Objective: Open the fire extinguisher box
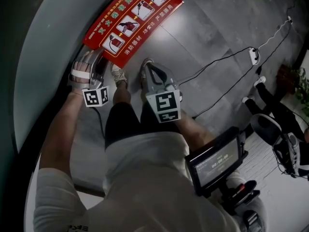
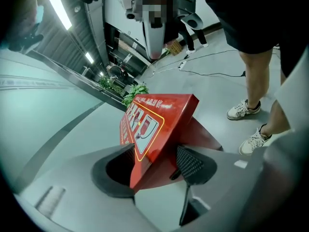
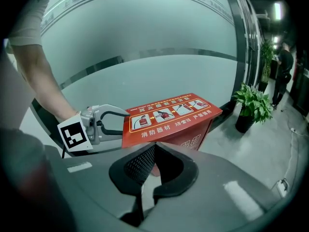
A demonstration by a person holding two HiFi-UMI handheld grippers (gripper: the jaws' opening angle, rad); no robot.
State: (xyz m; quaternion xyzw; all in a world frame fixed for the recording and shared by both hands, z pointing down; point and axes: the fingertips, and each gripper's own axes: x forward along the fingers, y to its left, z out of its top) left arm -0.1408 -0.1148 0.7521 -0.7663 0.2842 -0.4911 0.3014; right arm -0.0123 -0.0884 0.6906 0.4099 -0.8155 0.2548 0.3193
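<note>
The fire extinguisher box (image 3: 195, 137) stands on the floor (image 1: 207, 37) by the curved wall (image 1: 53, 37). My left gripper (image 2: 153, 164) is nearer, spread wide with a corner of the lid (image 2: 145, 124) between its jaws, unpinched. The right gripper (image 3: 153, 167) hangs slack and empty just short of it.

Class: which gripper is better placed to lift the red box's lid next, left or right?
Left. The left gripper has its open jaws astride the lid corner; the right gripper, also open, sits short of the box, nothing between its jaws.
</note>
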